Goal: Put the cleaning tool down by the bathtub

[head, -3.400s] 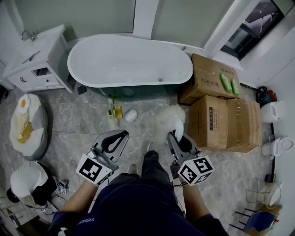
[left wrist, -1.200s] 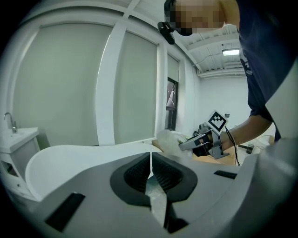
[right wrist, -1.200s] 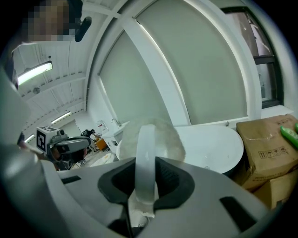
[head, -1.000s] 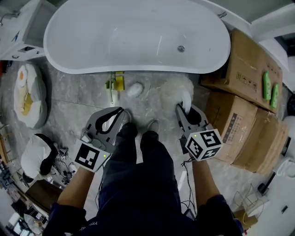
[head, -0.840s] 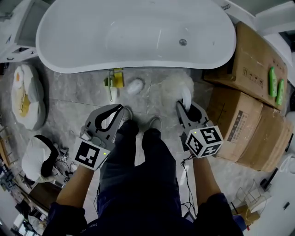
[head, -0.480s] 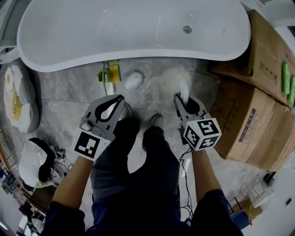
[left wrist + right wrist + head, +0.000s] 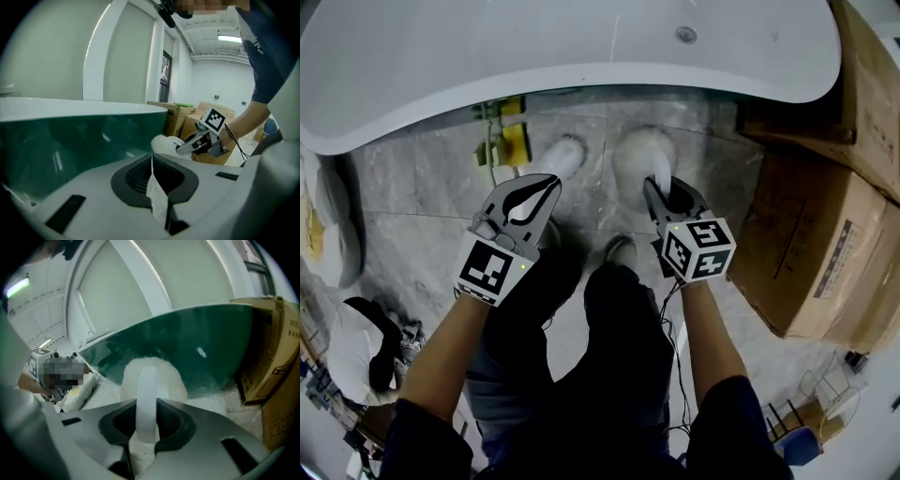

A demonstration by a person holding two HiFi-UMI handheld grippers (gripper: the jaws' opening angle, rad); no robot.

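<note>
The cleaning tool is a fluffy white head on a white handle. My right gripper is shut on that handle, and the head hangs just above the grey tiles beside the bathtub. In the right gripper view the fluffy head sits in front of the tub's green outer wall. My left gripper is shut and holds no tool; a thin pale sliver shows at its seam. From the left gripper view I see the tub wall and the right gripper.
Cardboard boxes stand close on the right. A yellow-green brush and a small white object lie on the floor by the tub. The person's legs and shoes are between the grippers. A white bag lies at the left.
Both grippers have sunk towards the floor and the view has closed in on the tub's near side. The fluffy tool has come down with the right gripper, still held.
</note>
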